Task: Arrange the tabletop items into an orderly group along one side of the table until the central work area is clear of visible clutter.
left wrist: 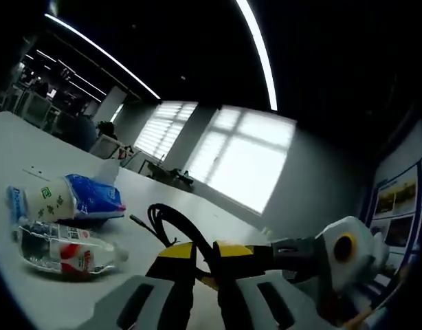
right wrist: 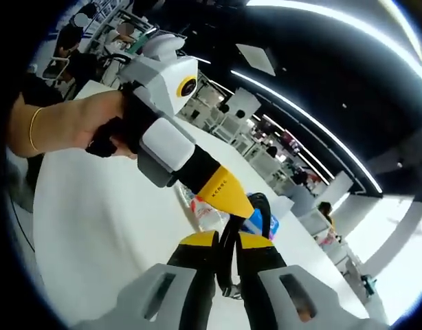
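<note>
- Both tools gripped the black cable: the left tool (left wrist: 197, 265) and right tool (right wrist: 227, 249) were each closed on the cable (left wrist: 171, 221).
- Bottle (left wrist: 60, 249) and tissue pack (left wrist: 80, 198) lay side by side on the surface (left wrist: 32, 155).
- Best handling: keep both grips firm and lay the coil beside the bottle.

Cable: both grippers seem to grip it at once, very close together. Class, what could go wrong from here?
1. The left gripper and right gripper both appear shut on the cable; pulling apart could yank it free or strain it.
2. Its loose loop lies near the bottle, which is on its side; dragging might roll it.
3. The grippers nearly touch and could collide.
</note>
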The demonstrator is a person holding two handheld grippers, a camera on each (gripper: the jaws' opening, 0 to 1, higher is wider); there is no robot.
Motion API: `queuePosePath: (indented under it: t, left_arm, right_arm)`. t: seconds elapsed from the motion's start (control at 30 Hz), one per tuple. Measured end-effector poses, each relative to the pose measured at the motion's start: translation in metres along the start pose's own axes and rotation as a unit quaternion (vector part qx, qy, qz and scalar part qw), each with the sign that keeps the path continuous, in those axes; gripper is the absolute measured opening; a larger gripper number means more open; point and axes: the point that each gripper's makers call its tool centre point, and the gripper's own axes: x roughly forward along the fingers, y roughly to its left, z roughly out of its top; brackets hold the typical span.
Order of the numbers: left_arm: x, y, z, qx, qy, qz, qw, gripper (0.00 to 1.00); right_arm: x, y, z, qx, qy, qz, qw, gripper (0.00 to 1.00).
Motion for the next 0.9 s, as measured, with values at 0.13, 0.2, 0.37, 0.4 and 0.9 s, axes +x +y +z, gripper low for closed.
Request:
queuePosePath:
  t: [0.13,0.2,0.37,0.4,0.9]
  left_arm:
    - [-0.004,-0.003,-0.003,0.004,0.002,0.002,1.0,0.08]
    - [-0.006,-0.004,-0.004,0.002,0.001,0.002,1.0,0.08]
    - [-0.011,-0.003,-0.01,-0.001,0.008,0.009,0.9999,0.08]
    - [-0.011,-0.004,-0.011,-0.001,0.009,0.009,0.9999,0.08]
    - [-0.02,-0.009,-0.023,-0.013,0.013,0.016,0.9997,0.08]
  right_arm:
    - [-0.004,0.003,0.001,-0.005,0.004,0.003,1.0,0.08]
    - [-0.005,0.004,0.002,-0.005,0.004,0.005,1.0,0.08]
    - [-0.008,0.013,-0.001,-0.007,0.01,0.014,0.9998,0.08]
    - [-0.008,0.014,-0.001,-0.007,0.012,0.015,0.9998,0.08]
    - [-0.017,0.028,-0.005,-0.014,0.023,0.029,0.9992,0.08]
